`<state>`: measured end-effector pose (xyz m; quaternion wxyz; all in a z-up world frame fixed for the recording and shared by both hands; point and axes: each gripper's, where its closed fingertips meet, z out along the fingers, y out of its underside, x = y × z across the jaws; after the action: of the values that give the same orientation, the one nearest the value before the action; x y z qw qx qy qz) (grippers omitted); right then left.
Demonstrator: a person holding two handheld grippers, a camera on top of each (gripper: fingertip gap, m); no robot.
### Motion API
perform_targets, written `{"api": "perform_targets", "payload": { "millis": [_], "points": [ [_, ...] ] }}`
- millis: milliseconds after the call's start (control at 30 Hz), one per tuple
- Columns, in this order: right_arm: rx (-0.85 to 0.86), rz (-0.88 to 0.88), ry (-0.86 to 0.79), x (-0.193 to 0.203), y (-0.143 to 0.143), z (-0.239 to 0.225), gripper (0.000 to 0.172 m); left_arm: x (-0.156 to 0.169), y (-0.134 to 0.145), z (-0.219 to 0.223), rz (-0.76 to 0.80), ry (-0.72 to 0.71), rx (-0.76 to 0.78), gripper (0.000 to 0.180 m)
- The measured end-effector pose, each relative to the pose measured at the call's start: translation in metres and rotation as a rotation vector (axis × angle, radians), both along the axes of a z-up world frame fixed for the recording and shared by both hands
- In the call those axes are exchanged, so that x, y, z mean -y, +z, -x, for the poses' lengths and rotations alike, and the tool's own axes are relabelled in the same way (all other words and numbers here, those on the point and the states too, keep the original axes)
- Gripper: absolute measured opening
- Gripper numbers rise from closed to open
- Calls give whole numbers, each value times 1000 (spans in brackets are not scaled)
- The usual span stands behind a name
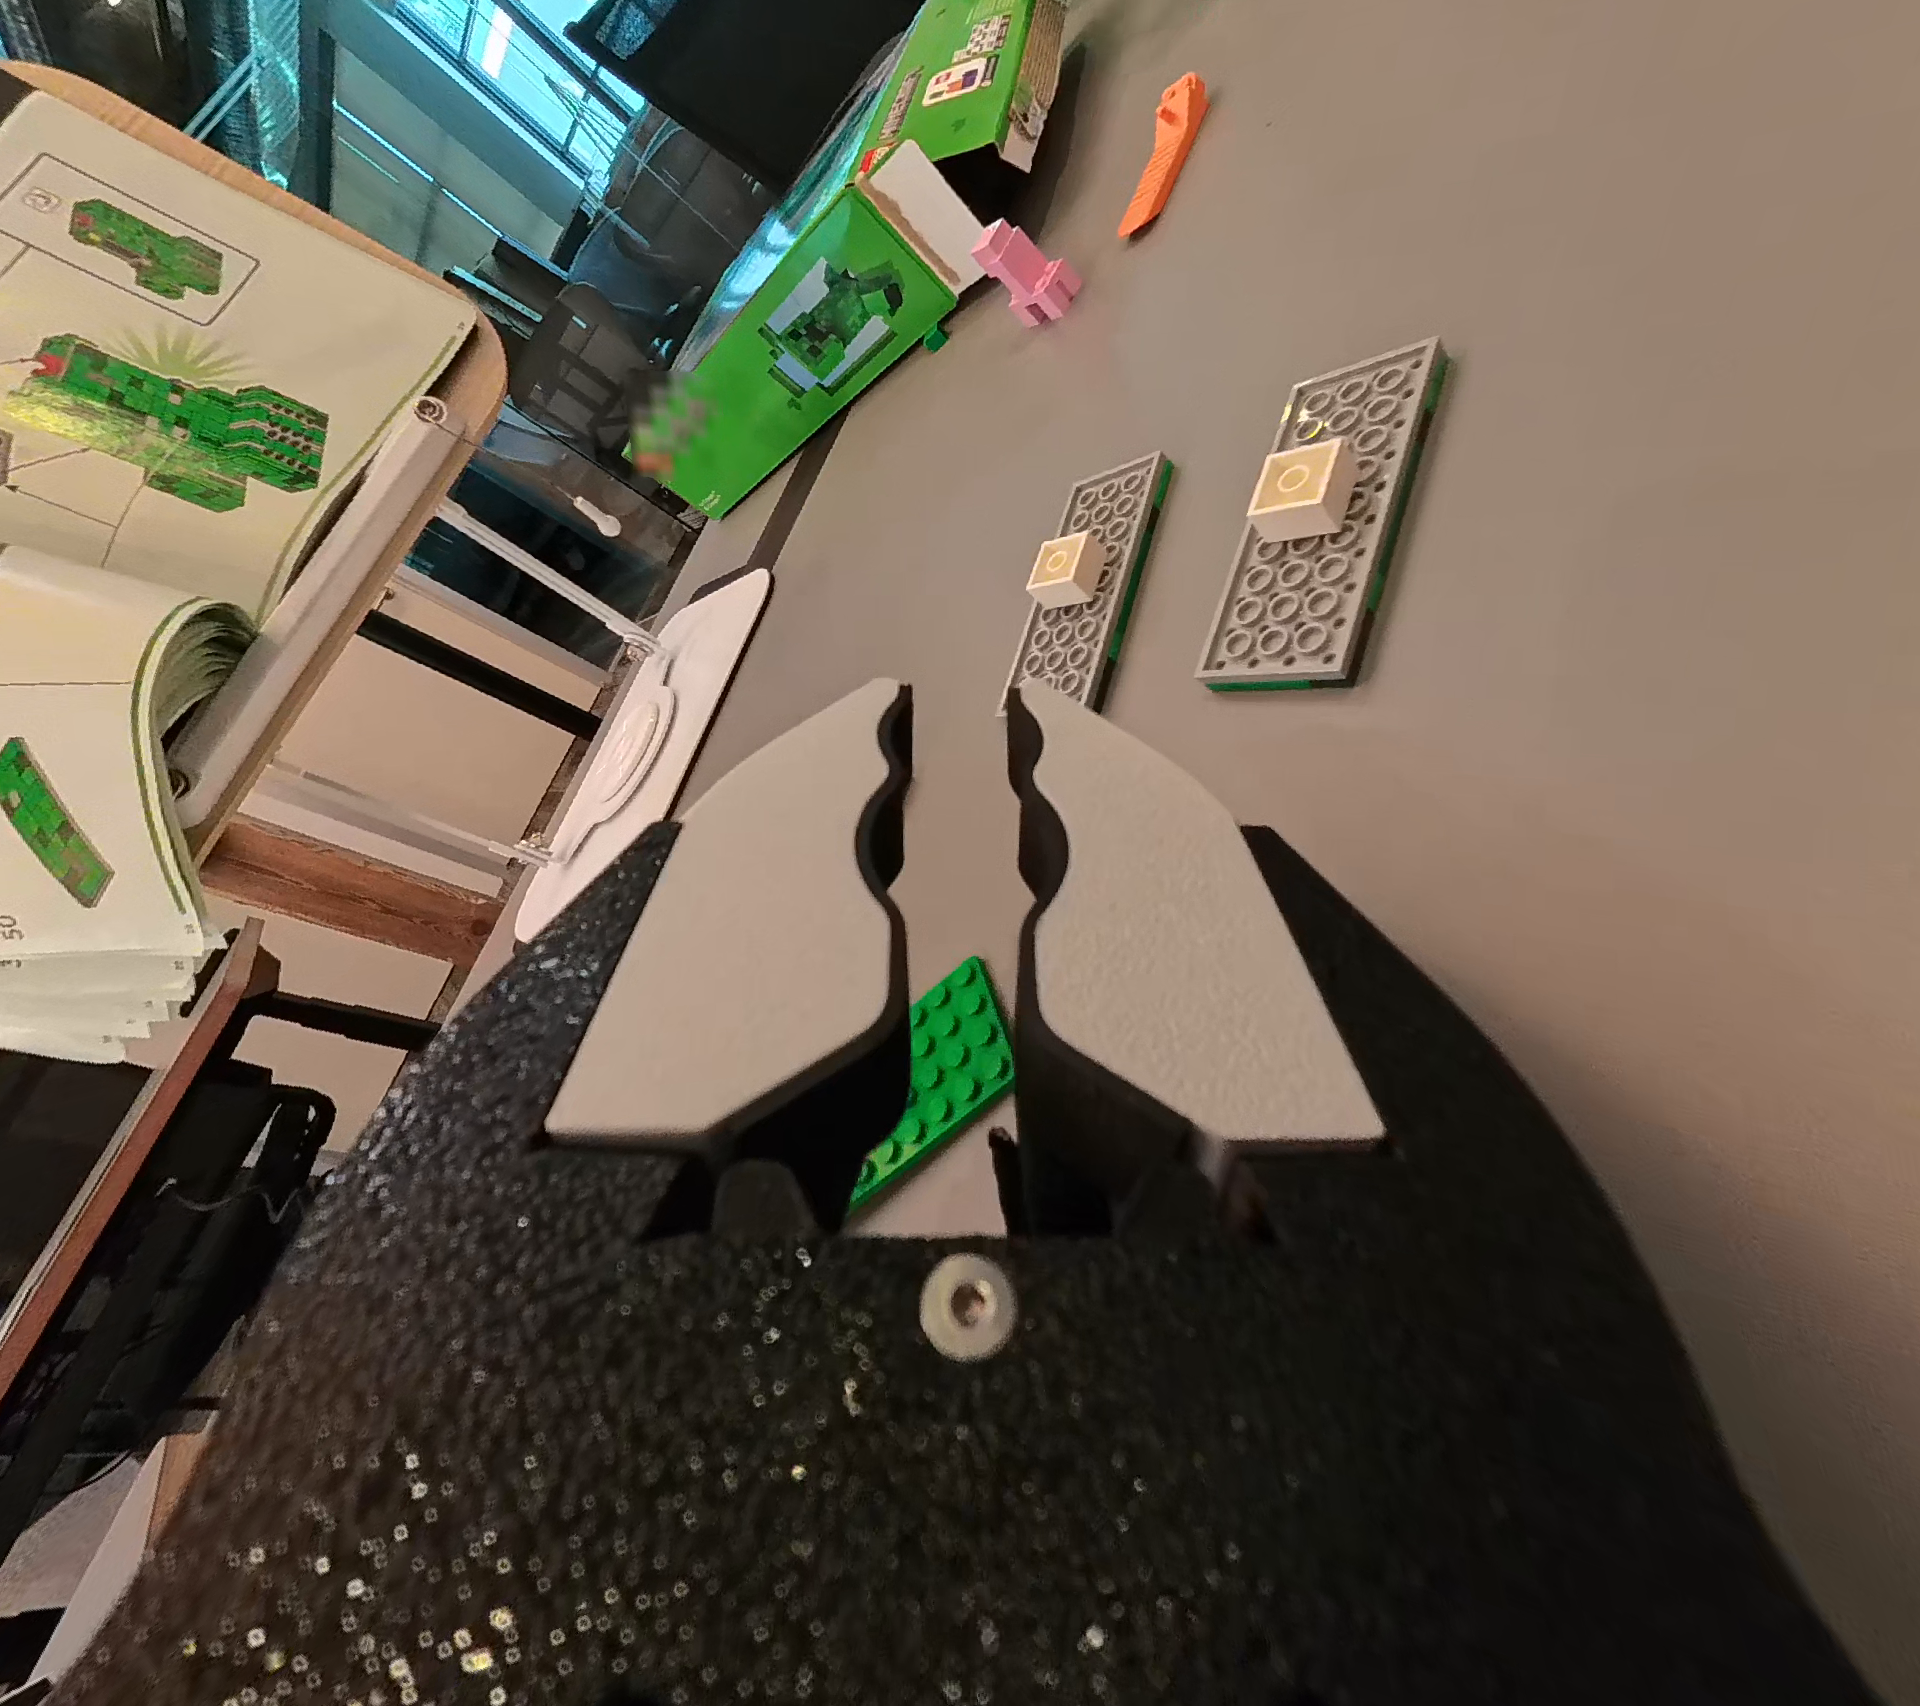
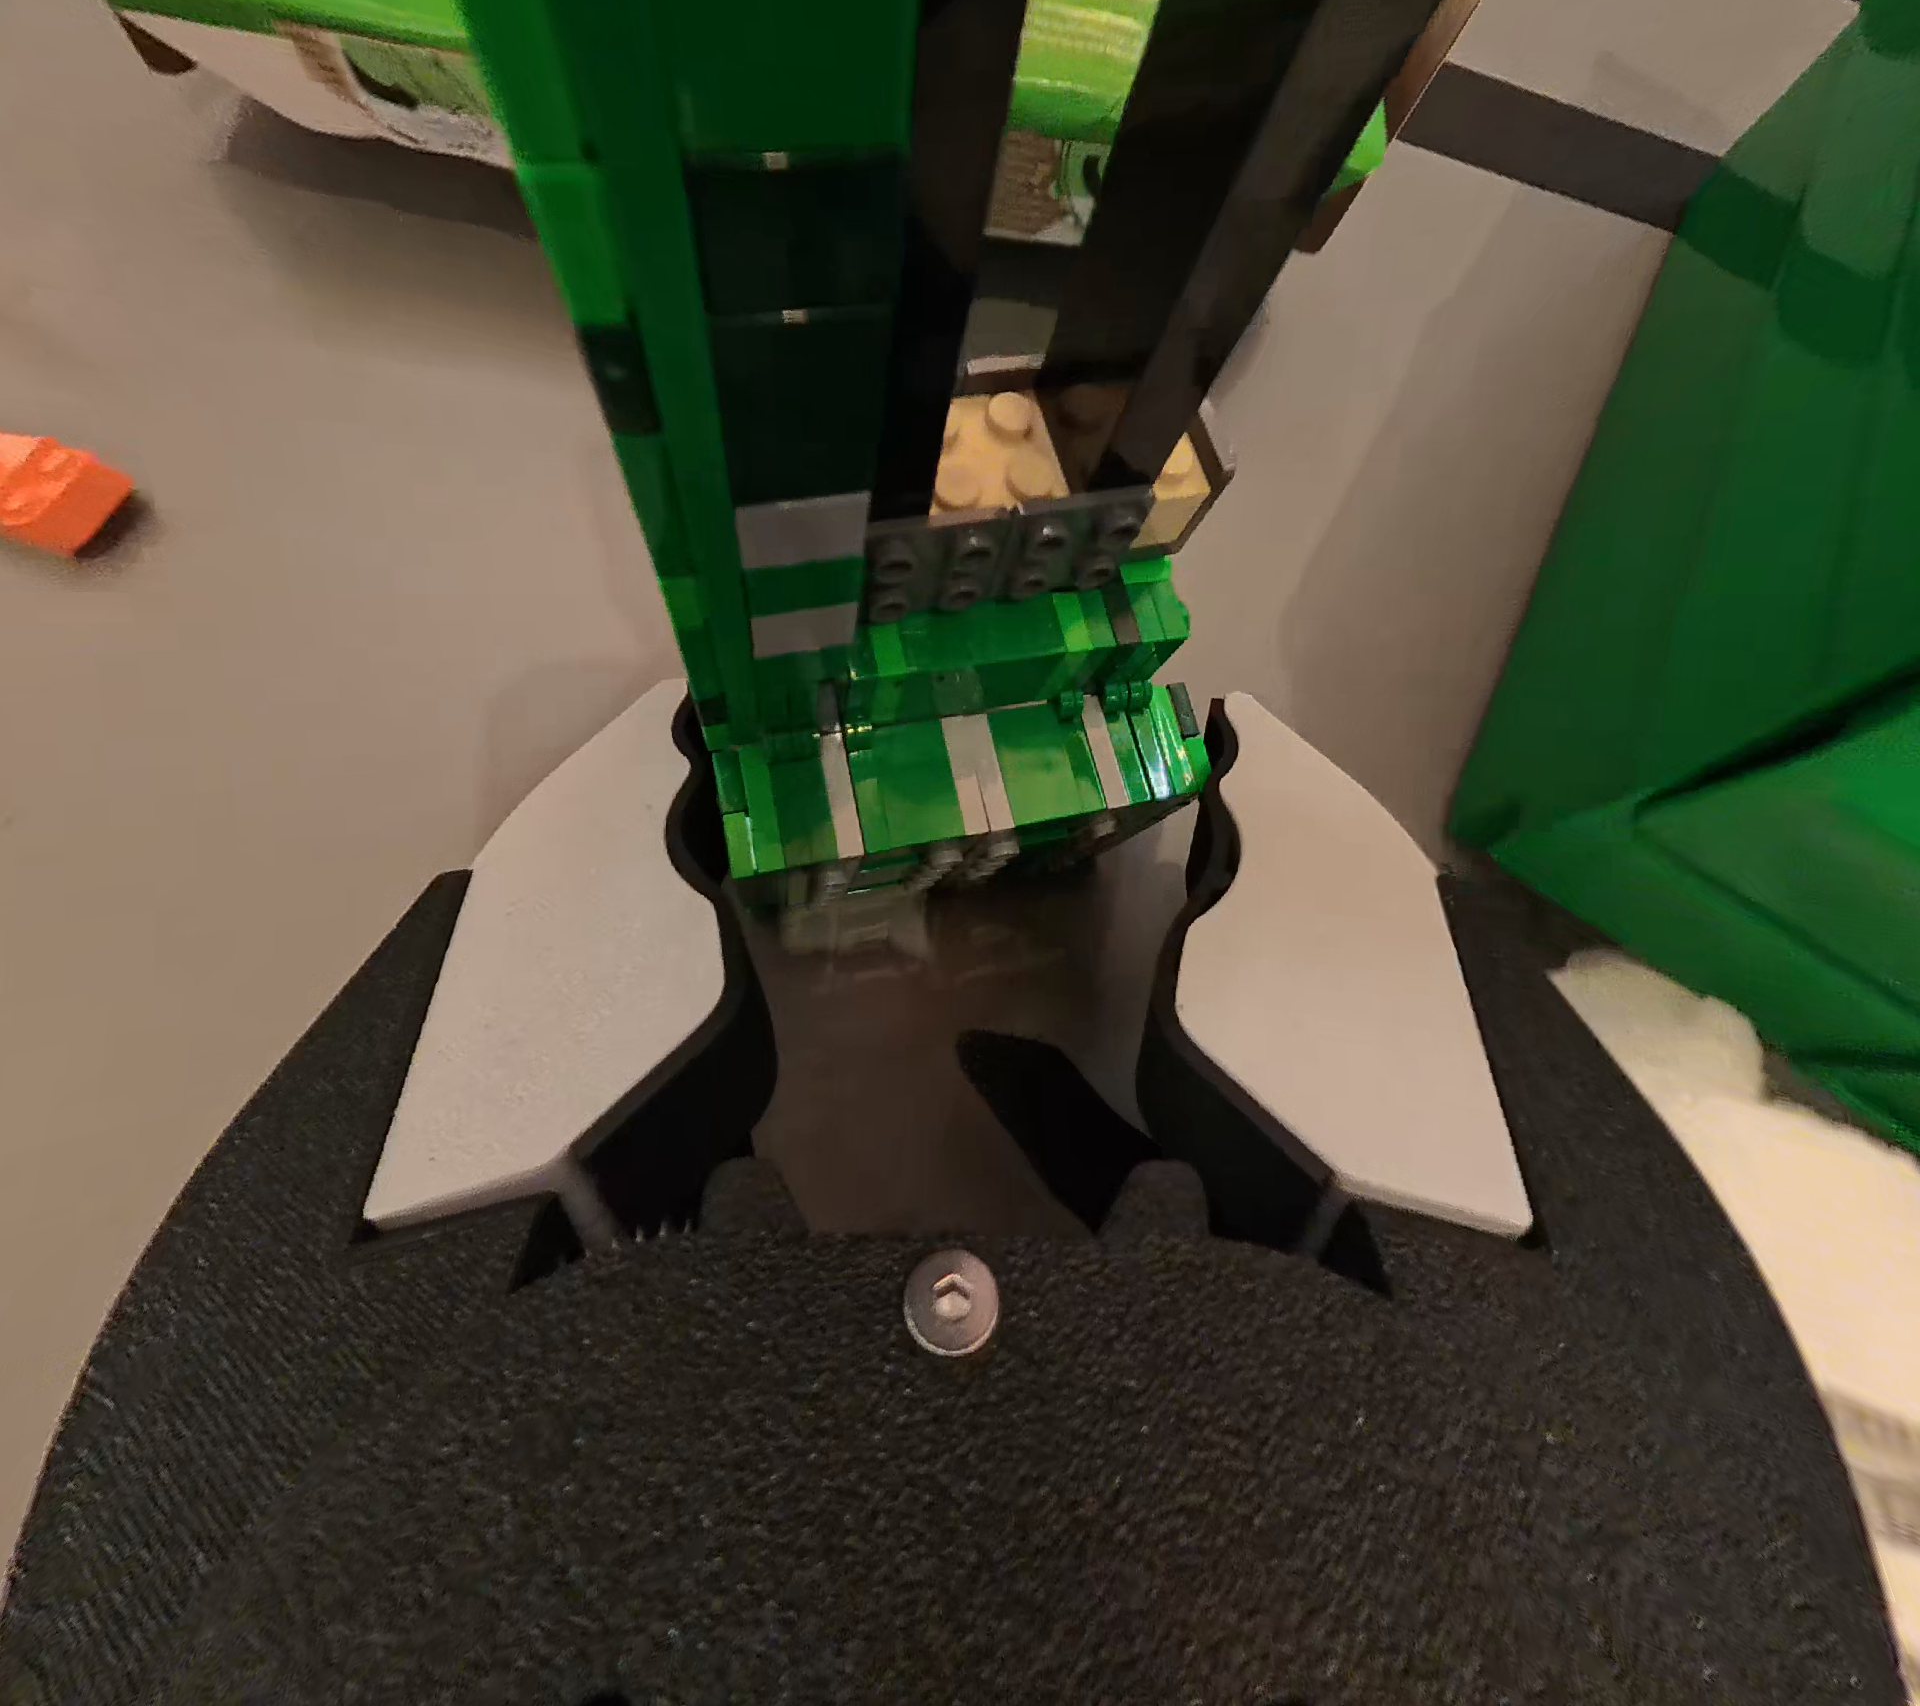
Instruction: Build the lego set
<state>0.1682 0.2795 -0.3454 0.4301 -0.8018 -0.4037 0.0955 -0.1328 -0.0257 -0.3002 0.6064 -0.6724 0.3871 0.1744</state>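
Right wrist view: right gripper (image 2: 951, 757) jaws straddle the green brick model's (image 2: 935, 783) base, pads not clearly clamping it.
Left gripper (image 1: 961, 721) hovers narrowly parted and empty above the counter (image 1: 1558, 825), near two grey studded plates (image 1: 1101, 586); a green plate (image 1: 951, 1064) lies loose.

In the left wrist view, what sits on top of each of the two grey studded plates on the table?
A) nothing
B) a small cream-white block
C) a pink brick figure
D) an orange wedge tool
B: a small cream-white block sits on the nearer grey plate, another block on the farther plate.
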Motion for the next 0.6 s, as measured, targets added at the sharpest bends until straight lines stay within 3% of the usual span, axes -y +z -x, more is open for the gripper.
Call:
{"api": "perform_targets", "payload": {
  "millis": [300,600],
  "points": [
    [-8,5,-107,72,2,12,87,0,6,3,-30,13,24,16],
    [-70,39,-194,154,5,66,85,3,17,4,-67,-6,103,15]
  ]
}}
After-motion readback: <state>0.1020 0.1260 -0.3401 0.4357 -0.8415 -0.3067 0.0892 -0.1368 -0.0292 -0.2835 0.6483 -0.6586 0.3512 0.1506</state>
